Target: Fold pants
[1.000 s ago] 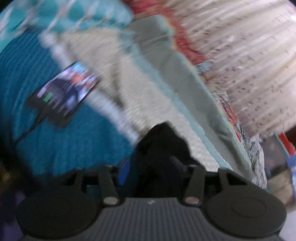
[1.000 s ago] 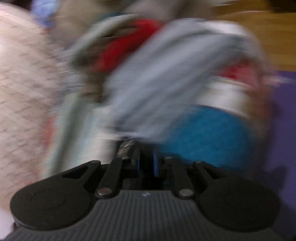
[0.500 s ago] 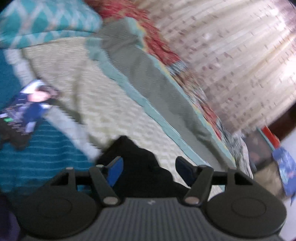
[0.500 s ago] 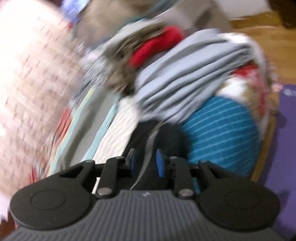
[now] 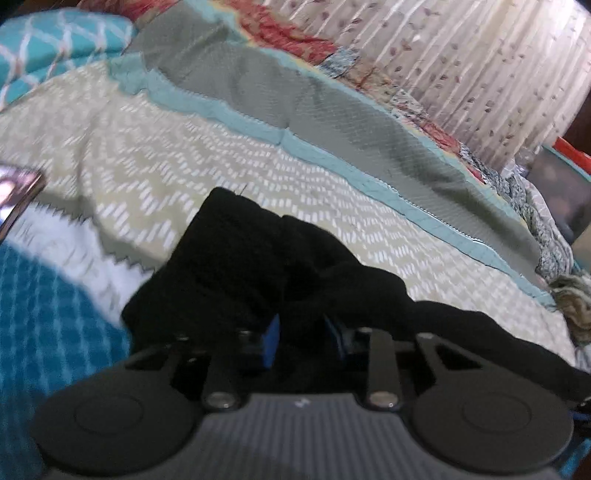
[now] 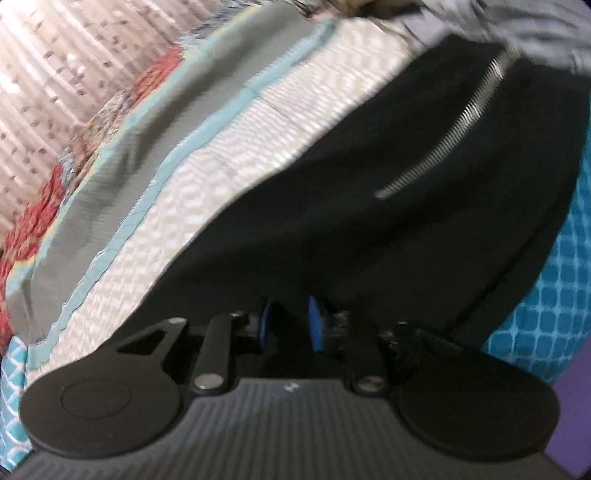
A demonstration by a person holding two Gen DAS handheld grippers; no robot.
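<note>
Black pants lie bunched on the beige patterned quilt of a bed. My left gripper sits low over one end of them; its jaws are closing, and black cloth fills the gap between the blue pads. In the right wrist view the pants spread out ahead, with a silver zipper running across them. My right gripper is at their near edge; its jaws are closing too, and a fold of the black cloth is pinched between its pads.
A phone lies at the left edge on the bed. A teal pillow and a blue blanket flank the quilt. A pale curtain hangs behind. Grey clothes are piled past the pants. A purple mat covers the floor.
Both views have swung across the bed and sunk toward the quilt. The left jaws widened, then narrowed on the black cloth. The pants now lie spread before the right gripper.
</note>
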